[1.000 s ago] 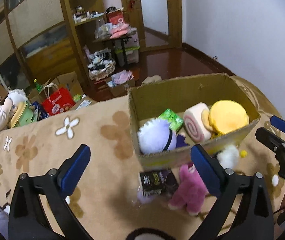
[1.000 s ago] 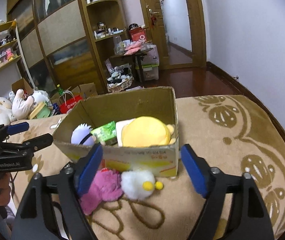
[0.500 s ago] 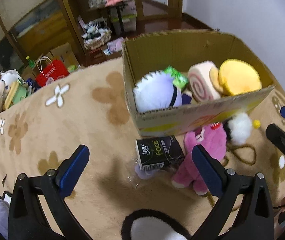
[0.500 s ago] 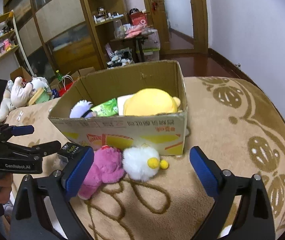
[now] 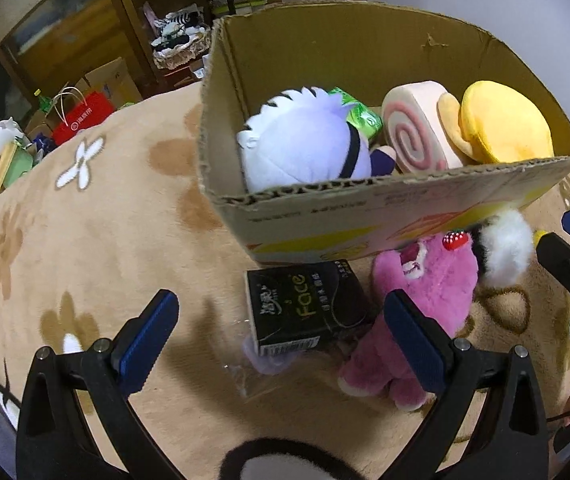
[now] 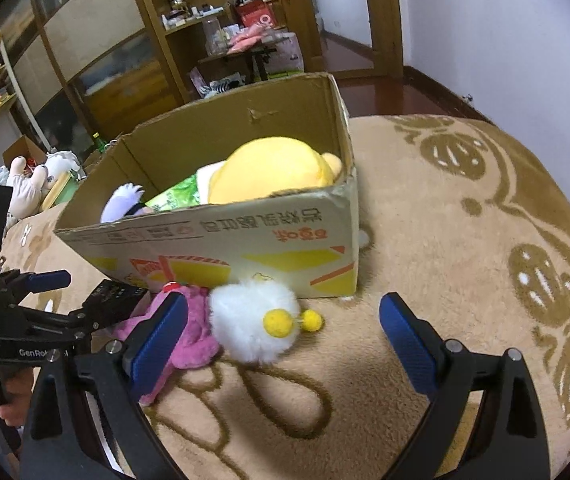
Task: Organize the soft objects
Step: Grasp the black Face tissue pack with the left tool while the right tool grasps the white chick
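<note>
A cardboard box stands on a tan blanket, holding a lavender plush, a pink swirl roll plush, a yellow plush and a green packet. In front of the box lie a black tissue pack, a pink plush and a white fluffy plush with yellow pompoms. My left gripper hangs open over the tissue pack, nothing between its pads. My right gripper is open above the white plush, which lies between its fingers, untouched.
The blanket with flower and scroll patterns spreads wide to the left and right. Beyond its far edge are shelves, a red bag, cartons and more plush toys. A black-and-white object sits at the bottom edge.
Both grippers have sunk toward the blanket and tipped downward, so the box and the toys in front of it look larger. The right gripper's jaws have spread a little wider.
</note>
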`<act>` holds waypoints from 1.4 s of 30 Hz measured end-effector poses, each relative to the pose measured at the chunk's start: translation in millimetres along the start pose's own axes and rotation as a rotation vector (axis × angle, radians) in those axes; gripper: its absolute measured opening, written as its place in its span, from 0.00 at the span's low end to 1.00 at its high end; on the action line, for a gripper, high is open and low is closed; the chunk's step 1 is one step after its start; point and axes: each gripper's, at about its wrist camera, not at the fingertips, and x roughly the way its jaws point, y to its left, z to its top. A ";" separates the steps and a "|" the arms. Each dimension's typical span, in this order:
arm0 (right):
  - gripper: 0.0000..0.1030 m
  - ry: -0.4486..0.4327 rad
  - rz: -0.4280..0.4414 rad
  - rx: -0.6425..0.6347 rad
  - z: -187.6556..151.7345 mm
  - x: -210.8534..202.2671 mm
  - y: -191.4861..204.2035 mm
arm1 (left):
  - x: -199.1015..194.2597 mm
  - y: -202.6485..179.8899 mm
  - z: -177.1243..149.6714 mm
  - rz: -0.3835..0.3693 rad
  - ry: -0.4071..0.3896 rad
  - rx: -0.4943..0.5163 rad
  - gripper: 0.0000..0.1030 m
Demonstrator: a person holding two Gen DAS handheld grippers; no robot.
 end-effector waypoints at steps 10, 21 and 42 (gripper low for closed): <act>0.98 0.070 0.003 0.041 -0.2 19.3 -6.7 | 15.6 0.1 1.8 -0.009 0.035 -0.026 0.98; 0.89 0.134 0.010 0.047 0.4 40.3 -6.9 | 25.7 1.7 4.9 -0.022 0.040 -0.032 0.95; 0.39 0.163 0.031 0.016 -2.7 45.8 1.3 | 38.9 15.5 5.0 -0.055 0.081 -0.073 0.65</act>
